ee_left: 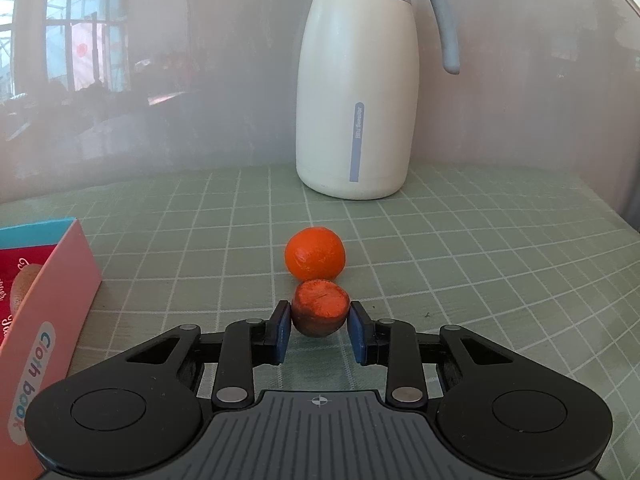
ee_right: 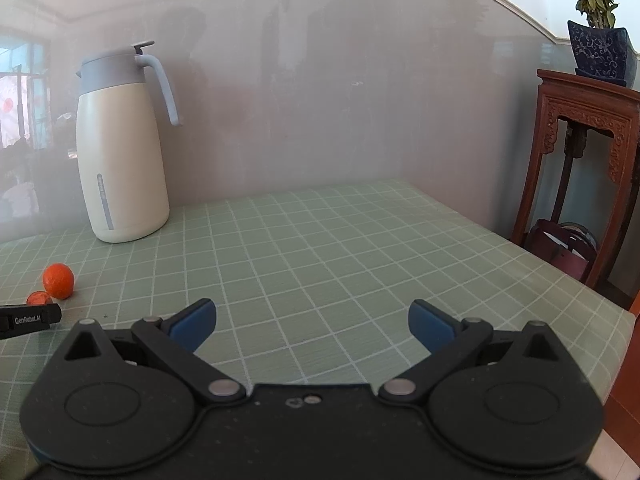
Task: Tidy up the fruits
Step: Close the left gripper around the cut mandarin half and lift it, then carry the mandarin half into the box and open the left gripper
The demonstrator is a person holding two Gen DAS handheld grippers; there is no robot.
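Observation:
In the left wrist view my left gripper [ee_left: 319, 326] is shut on a small reddish-brown fruit [ee_left: 319, 309], its blue pads pressing both sides. A round orange [ee_left: 315, 253] lies on the green checked tablecloth [ee_left: 460, 264] just beyond and touches the held fruit. In the right wrist view my right gripper [ee_right: 312, 322] is open and empty over the cloth. The orange [ee_right: 59, 280] and the small fruit [ee_right: 39, 298] show at its far left, with a left finger [ee_right: 30, 317] in front of them.
A cream jug with a grey lid and handle [ee_left: 356, 92] stands at the back by the wall; it also shows in the right wrist view [ee_right: 120, 160]. A pink cloth-book box [ee_left: 36, 320] stands at the left. A carved wooden stand [ee_right: 580, 168] with a potted plant [ee_right: 598, 36] is beyond the table's right edge.

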